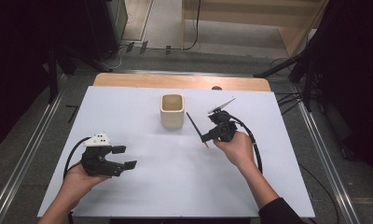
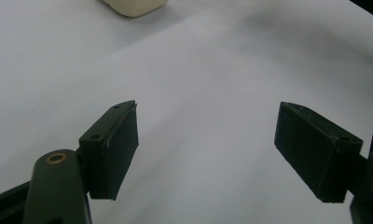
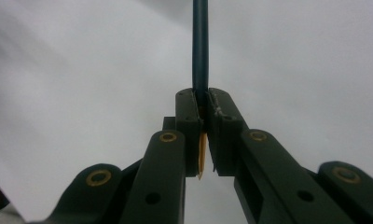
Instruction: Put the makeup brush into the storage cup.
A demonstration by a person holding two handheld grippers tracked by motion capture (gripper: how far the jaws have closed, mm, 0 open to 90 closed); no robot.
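**Pencil held beside the cup, blunt end nearest the rim**

You had the right gripper (image 1: 207, 135) closed on a dark pencil (image 1: 194, 125), and the right gripper view showed its fingers (image 3: 190, 116) clamped on the shaft near the sharpened end, the pale wooden tip (image 3: 202, 156) poking back between them toward your hand. The pencil's long axis ran up and left from the grip in the high view, slanting toward the cream cup (image 1: 172, 111), with its free blunt end just beside the cup's right wall and roughly level with its rim. That was the relation to mind: the cup lay to the left of your fingers and a little farther from you, its mouth open upward, while the pencil leaned rather than pointed down. By my reading, you would have needed to lift the blunt end over the rim and tip the shaft more upright before letting go.

Your right hand (image 1: 236, 148) was clearly the nearer one to the cup. Your left gripper (image 1: 123, 157) sat well apart, low and left on the worktop (image 1: 128, 112), its fingers (image 2: 114, 149) spread wide with nothing between them, only bare white surface and the cup's base (image 2: 135, 6) far ahead.

Room was generous: the white sheet lay bare around the cup, and the cup stood well in from every edge. The risk I judged was nudging the light cup sideways with the pencil's end.
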